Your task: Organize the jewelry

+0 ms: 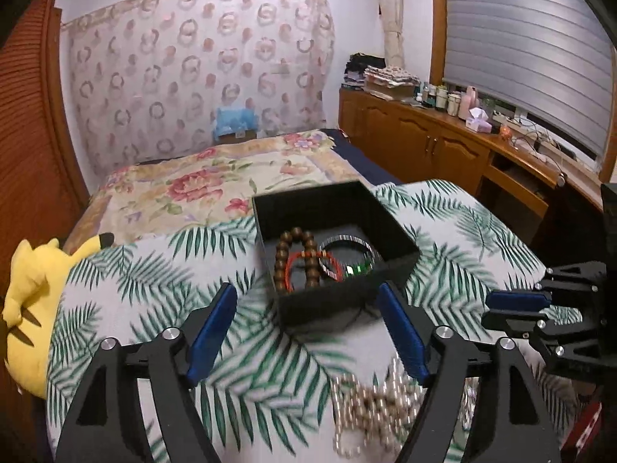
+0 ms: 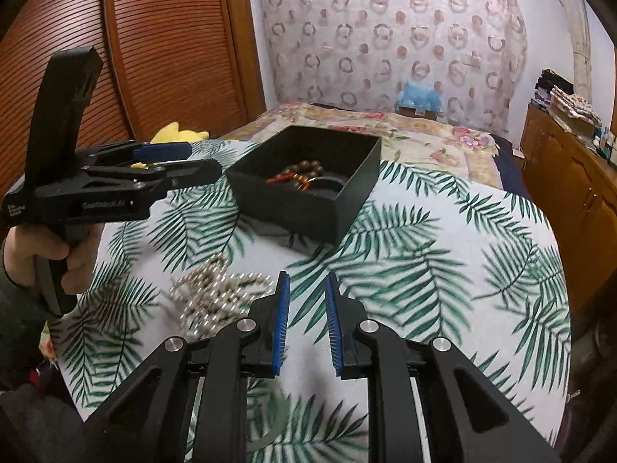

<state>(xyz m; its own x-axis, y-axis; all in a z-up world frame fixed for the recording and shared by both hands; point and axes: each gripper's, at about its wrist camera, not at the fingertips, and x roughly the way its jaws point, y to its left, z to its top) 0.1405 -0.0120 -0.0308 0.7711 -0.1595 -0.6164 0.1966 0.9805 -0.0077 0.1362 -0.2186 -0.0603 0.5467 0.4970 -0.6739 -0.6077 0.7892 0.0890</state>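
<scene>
A black box is sitting on the leaf-print cloth covering the desk, toward its far side. Inside the box a brown bead bracelet, a thin red bracelet and a dark bangle with a green piece are lying together, overlapping one another. Nearer, outside the box, a pearl necklace is lying in a loose, blurred heap on the cloth, well apart from the box.

The left hand-held gripper is hovering above the cloth with its blue-padded fingers spread wide and released, holding nothing; the necklace heap is lying just near and right of it, under its right finger. In the right wrist view this gripper is showing on the left, above the cloth and left of the box.

The right hand-held gripper is pointing toward the box with its fingers only narrowly parted and nothing between them; the necklace is lying just to its left. A yellow plush toy is resting at the left edge of the desk, with a flowered bed beyond.
</scene>
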